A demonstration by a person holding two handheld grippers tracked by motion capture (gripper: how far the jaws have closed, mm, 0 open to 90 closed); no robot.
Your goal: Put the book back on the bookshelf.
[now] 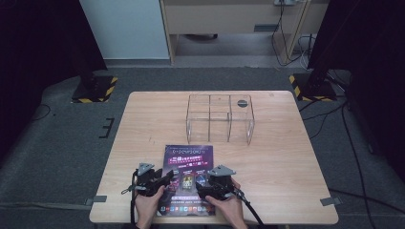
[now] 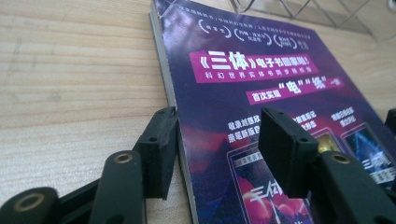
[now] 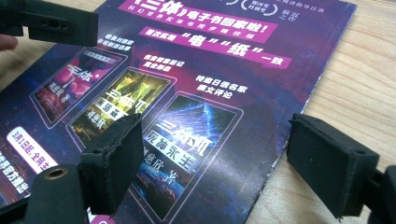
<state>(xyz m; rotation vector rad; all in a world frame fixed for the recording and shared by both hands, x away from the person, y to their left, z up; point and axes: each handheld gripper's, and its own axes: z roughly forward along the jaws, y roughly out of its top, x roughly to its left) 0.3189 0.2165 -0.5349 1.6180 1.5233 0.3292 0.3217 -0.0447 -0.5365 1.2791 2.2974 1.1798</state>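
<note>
1. Tabletop — a pale wooden surface seen from above; a person's two hands enter from the near edge, each holding a gripper.
2. Magazine — a purple-covered booklet with printed Chinese text, lying flat at the near middle of the tabletop, between and partly under the two grippers.
3. Left gripper — at the magazine's left edge. Its jaws stand apart: one sits just beside the left edge of the pages, over bare wood, the other over the cover. Nothing is clamped between them.
4. Right gripper — at the magazine's right edge. Its jaws are spread wide — one over the cover, the other over bare wood past the right edge — and hold nothing.
5. Clear box — a transparent divided container, farther back on the tabletop, well apart from the magazine; a small dark round thing lies in its far-right compartment.
</note>
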